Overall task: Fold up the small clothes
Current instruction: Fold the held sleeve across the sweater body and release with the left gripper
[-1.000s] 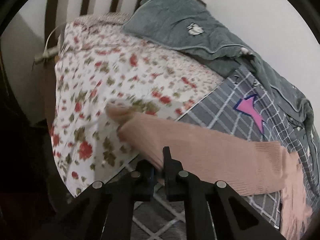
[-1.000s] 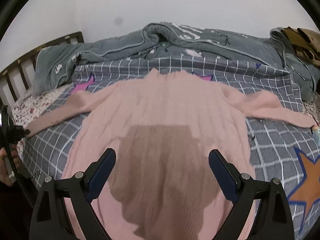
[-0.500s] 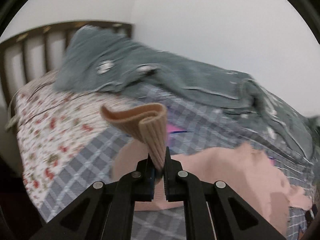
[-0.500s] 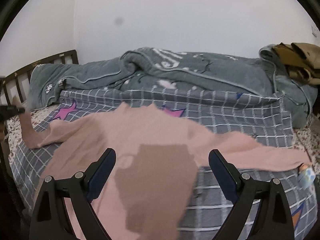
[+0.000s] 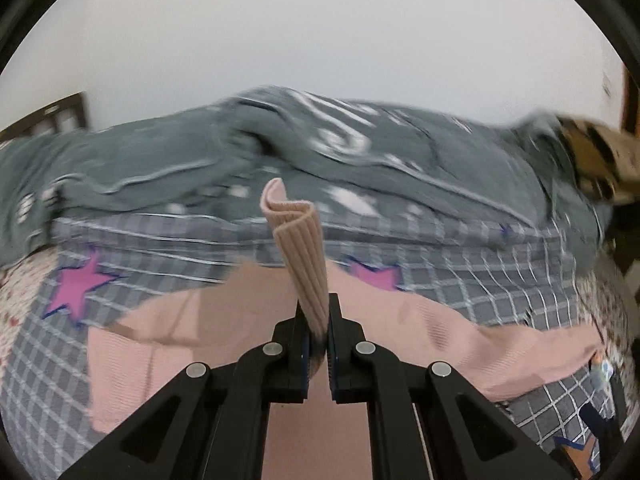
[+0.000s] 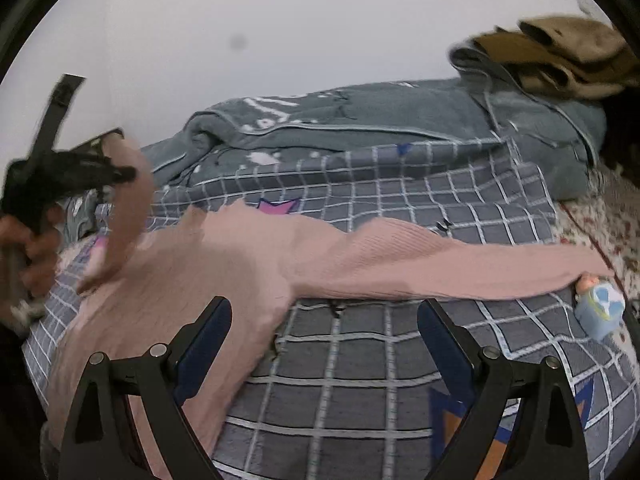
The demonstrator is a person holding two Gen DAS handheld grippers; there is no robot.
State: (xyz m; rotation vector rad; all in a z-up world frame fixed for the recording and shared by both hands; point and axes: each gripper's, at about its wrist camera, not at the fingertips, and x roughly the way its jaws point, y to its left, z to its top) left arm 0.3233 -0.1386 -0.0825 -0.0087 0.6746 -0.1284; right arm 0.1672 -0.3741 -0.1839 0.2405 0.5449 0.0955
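A pink knit sweater [image 6: 224, 264] lies spread on the grey checked bedspread [image 6: 380, 364]. My left gripper [image 5: 317, 312] is shut on the cuff of the sweater's left sleeve [image 5: 298, 240], which stands up between the jaws above the sweater body [image 5: 200, 320]. From the right wrist view the left gripper [image 6: 120, 174] holds that sleeve [image 6: 128, 216] lifted over the sweater's left side. The right sleeve [image 6: 460, 268] lies stretched out flat to the right. My right gripper [image 6: 324, 332] is open and empty, hovering above the bedspread by the sweater's right side.
A grey blanket [image 6: 360, 120] is bunched along the wall at the back. Brown clothes [image 6: 560, 56] lie on it at the far right. A small blue object [image 6: 600, 312] sits by the right sleeve's end. A floral sheet [image 6: 600, 216] shows at the right edge.
My left gripper has lifted the left sleeve's cuff off the floral sheet and carried it up and right over the sweater. My right gripper has shifted right, off the sweater body, still open.
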